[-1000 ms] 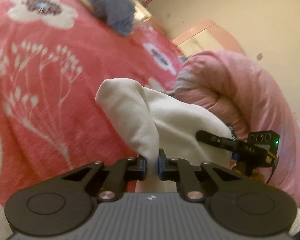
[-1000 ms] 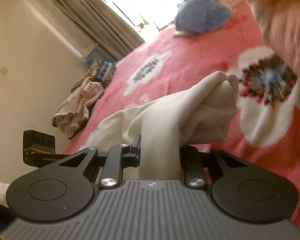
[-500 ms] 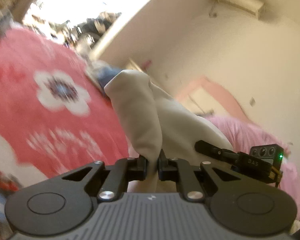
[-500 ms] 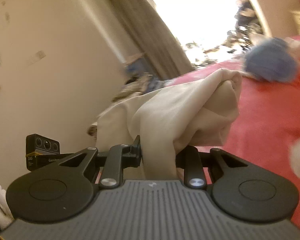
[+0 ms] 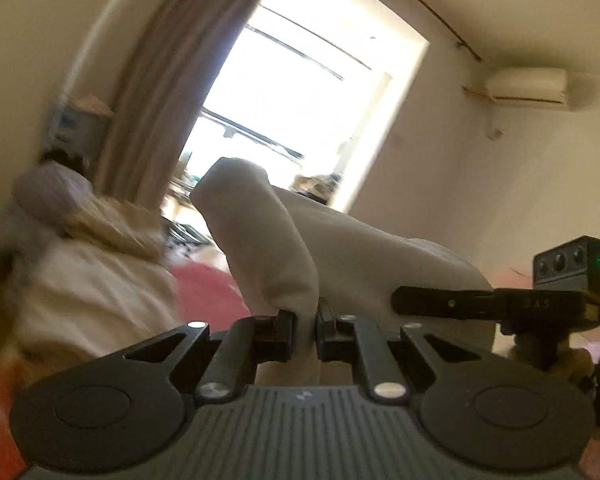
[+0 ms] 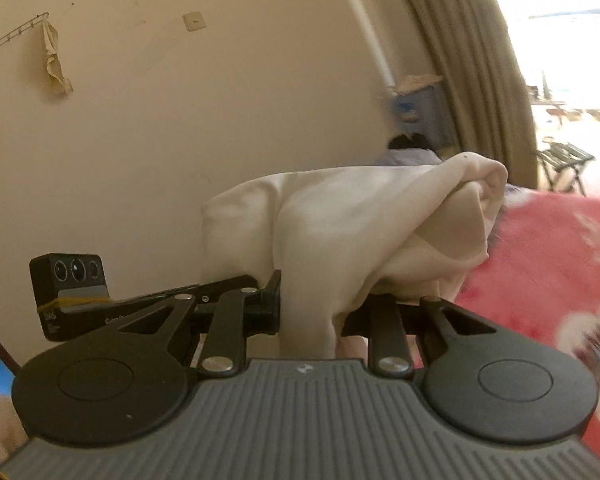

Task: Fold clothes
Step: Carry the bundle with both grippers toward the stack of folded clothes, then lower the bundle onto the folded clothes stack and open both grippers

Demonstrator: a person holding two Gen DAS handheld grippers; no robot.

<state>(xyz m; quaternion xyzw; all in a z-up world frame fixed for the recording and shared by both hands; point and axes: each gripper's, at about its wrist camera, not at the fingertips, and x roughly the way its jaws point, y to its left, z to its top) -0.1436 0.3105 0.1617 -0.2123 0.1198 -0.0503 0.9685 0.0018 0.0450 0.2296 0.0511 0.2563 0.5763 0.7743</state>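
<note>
A cream-white garment [image 5: 268,240] hangs lifted off the bed, held at two places. My left gripper [image 5: 306,332] is shut on a thin fold of it, and the cloth stands up in a hump past the fingers. In the right wrist view my right gripper [image 6: 316,312] is shut on a thicker bunch of the same garment [image 6: 360,220], which bulges up and to the right over the fingers. The other gripper with its small camera box shows at the right edge of the left view [image 5: 500,304] and at the left of the right view [image 6: 72,292].
The red flowered bedspread [image 6: 548,248] lies low at the right. A pile of pale clothes [image 5: 92,272] sits at the left against the curtain [image 5: 168,92]. A bright window [image 5: 300,92], an air conditioner [image 5: 526,84] and a wall rack with a hanging rag [image 6: 54,62] are behind.
Both grippers have risen and tilted up with the garment still clamped. The views swung from the red bedspread to the walls, curtain and window.
</note>
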